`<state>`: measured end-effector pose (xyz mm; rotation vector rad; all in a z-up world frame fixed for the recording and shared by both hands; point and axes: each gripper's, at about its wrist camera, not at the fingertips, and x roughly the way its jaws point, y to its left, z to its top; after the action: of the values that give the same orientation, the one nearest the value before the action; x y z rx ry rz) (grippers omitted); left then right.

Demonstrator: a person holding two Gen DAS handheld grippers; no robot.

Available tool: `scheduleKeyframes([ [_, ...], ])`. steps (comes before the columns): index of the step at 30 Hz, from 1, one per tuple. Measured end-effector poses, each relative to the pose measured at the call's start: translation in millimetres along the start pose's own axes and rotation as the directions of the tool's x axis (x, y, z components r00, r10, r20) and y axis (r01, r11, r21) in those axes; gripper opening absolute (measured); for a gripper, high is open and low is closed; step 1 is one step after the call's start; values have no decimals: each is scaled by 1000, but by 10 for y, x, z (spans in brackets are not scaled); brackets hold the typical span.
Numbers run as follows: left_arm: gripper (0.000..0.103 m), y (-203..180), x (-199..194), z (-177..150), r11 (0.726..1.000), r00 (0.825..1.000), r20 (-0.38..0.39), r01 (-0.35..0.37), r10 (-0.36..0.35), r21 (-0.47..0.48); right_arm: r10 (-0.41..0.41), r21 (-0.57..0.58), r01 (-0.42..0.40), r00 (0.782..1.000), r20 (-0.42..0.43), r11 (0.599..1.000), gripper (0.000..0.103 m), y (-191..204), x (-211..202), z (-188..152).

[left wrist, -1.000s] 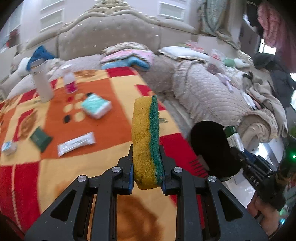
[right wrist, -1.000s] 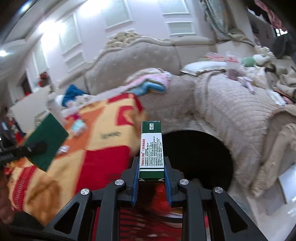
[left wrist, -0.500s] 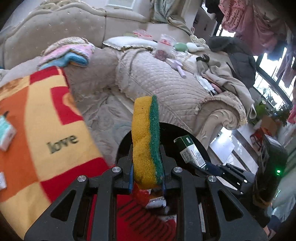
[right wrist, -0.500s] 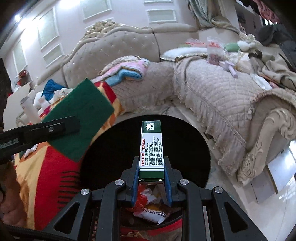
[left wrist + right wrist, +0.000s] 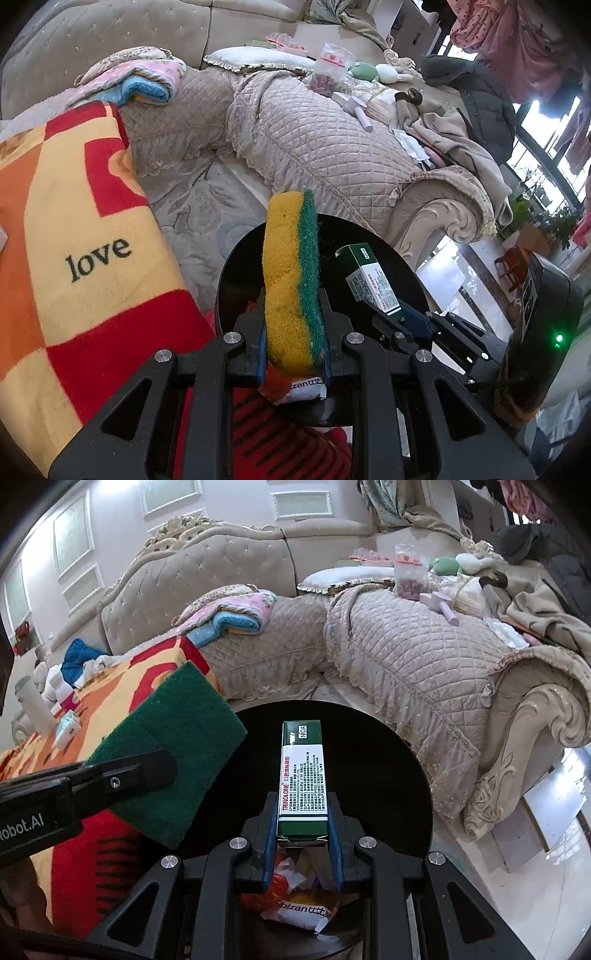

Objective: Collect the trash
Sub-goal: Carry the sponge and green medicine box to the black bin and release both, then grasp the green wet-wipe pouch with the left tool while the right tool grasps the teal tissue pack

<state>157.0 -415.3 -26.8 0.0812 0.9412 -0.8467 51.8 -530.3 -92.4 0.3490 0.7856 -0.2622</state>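
Observation:
My left gripper [image 5: 293, 343] is shut on a yellow sponge with a green scouring side [image 5: 291, 273], held upright over the round black trash bin [image 5: 236, 266]. My right gripper [image 5: 303, 823] is shut on a green and white medicine box [image 5: 303, 775] above the same black trash bin [image 5: 388, 760]. In the left wrist view the box [image 5: 369, 280] and the right gripper [image 5: 400, 321] sit just right of the sponge. In the right wrist view the sponge [image 5: 170, 749] and the left gripper [image 5: 159, 771] hang at the left over the bin's rim. Crumpled wrappers [image 5: 299, 901] lie inside the bin.
A red, orange and yellow blanket [image 5: 74, 236] covers the surface left of the bin, with a white bottle [image 5: 33, 705] and small packets [image 5: 66, 727] far back. A quilted beige sofa [image 5: 406, 653] with clutter wraps behind and right. Pale floor [image 5: 554, 834] lies at the right.
Both grippers swung from over the blanket toward the bin and tilted down. The sponge and the box now hang over the bin's opening, and the wrappers inside have come into view.

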Motion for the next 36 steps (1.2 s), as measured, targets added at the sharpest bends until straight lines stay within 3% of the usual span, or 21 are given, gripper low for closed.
scheduleKeyframes([
  [6,20,-24,35,-21,1000,1000,-18,-23,23,13,-18,5,18,1000,-6,1000,22,8,19,-28],
  [14,31,-16,33,-24,999,999,-15,-32,32,-1,-7,77,8,1000,-15,997,25,-100,42,-21],
  [24,33,75,14,-20,998,998,-10,-58,58,-34,-10,80,10,1000,3,997,25,-93,16,-7],
  [30,33,106,-40,-48,996,998,-9,-67,67,-52,-1,81,-2,999,39,997,25,-56,-74,11],
  [34,33,183,-273,-128,993,994,18,-105,106,-61,21,75,-29,994,107,997,25,37,-226,0],
  [35,33,238,-405,-160,991,993,37,-110,113,-72,26,66,-35,991,130,997,27,85,-288,-13],
  [36,33,308,-548,-186,989,990,58,-122,127,-86,36,59,-45,989,144,997,35,131,-335,-28],
])
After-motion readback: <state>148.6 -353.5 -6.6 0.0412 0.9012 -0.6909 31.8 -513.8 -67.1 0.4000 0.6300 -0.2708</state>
